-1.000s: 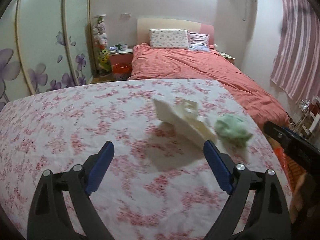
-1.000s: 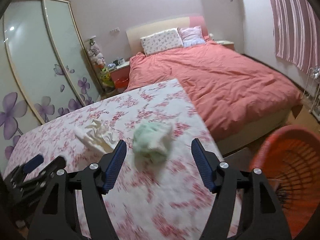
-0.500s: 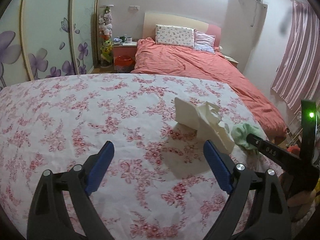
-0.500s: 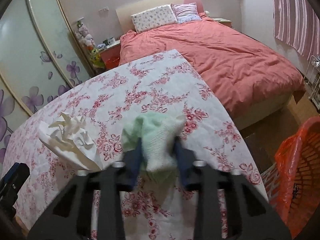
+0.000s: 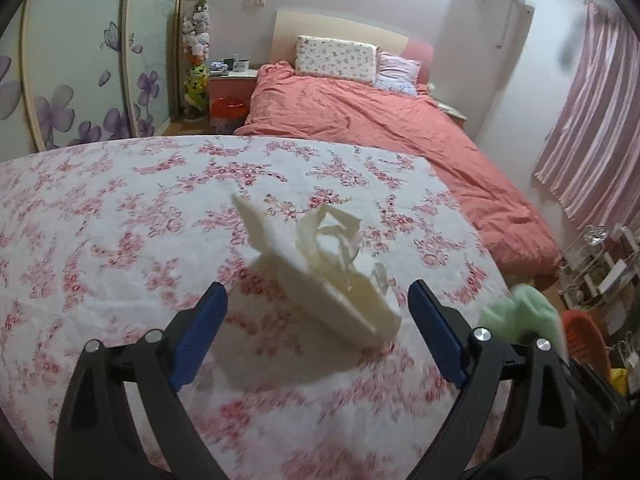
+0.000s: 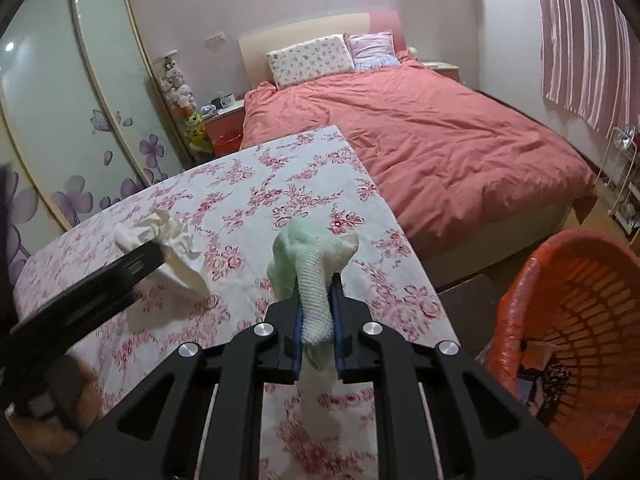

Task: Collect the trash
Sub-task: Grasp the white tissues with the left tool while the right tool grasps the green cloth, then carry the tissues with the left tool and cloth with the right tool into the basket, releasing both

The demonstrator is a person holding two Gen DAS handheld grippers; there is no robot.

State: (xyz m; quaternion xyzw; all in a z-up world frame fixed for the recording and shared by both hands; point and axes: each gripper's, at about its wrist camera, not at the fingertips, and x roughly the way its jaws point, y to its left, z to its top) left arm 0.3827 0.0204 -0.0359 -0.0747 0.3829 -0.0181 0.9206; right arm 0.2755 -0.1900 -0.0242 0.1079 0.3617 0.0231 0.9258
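Floral cloth, white with red blossoms, covers the table in front of us, and on it lies a crumpled white tissue on a pale flat packet. Beyond the table's far edge stands a bed under a salmon duvet, with a flowered pillow and a striped one against the headboard. To the left we see wardrobe doors painted with purple flowers, a column of plush toys and a small nightstand carrying mugs; striped pink curtains hang at the right. An orange mesh basket with a red liner stands on the floor by the table's right corner, with some scraps at its bottom.

Our left gripper has its blue pads spread wide, and the tissue sits just ahead of the gap between them, untouched. Our right gripper is closing, its pads pressed on a pale green cloth wad that sticks up above the fingertips over the table's right side.

A second ago the right jaws stood wide apart with the green wad lying loose on the cloth between them; now it is pinched. The left gripper has come closer to the tissue, which then sat farther out and to the right in its view.
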